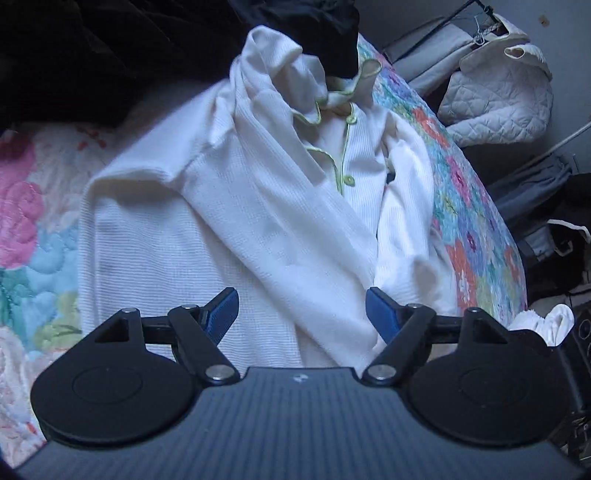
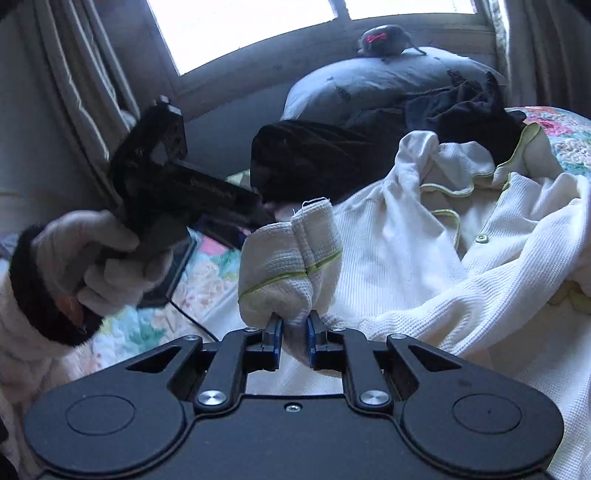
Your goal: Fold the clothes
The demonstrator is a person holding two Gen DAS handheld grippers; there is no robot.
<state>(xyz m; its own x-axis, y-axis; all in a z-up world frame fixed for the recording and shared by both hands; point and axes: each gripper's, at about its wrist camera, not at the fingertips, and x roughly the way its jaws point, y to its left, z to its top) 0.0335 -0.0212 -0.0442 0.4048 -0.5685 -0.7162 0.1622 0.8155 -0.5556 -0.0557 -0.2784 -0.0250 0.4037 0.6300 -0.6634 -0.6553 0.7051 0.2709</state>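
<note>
Left gripper (image 1: 302, 314) is spread wide, blue pads (image 1: 221, 314) well apart with nothing between them, hovering over the white waffle-knit pajama top (image 1: 207, 206) that fills the centre of the left wrist frame. Top lies on a floral quilt (image 1: 469, 221), collar with lime piping (image 1: 332, 99) at upper centre, one sleeve (image 1: 295, 236) draped diagonally from upper centre down toward the gripper. Dark garments (image 1: 92, 48) are piled at upper left, touching the collar; a quilted white jacket (image 1: 495, 96) hangs at upper right. Right gripper (image 2: 294, 332) is clamped on the sleeve cuff (image 2: 291, 258), lime-trimmed and bunched up above the jaws at frame centre. The rest of the top spreads to the right of that frame. At left, a gloved hand (image 2: 96, 258) holds the other gripper's black handle (image 2: 177, 184). Pillow (image 2: 388, 81) and window (image 2: 258, 22) sit along the top.
</note>
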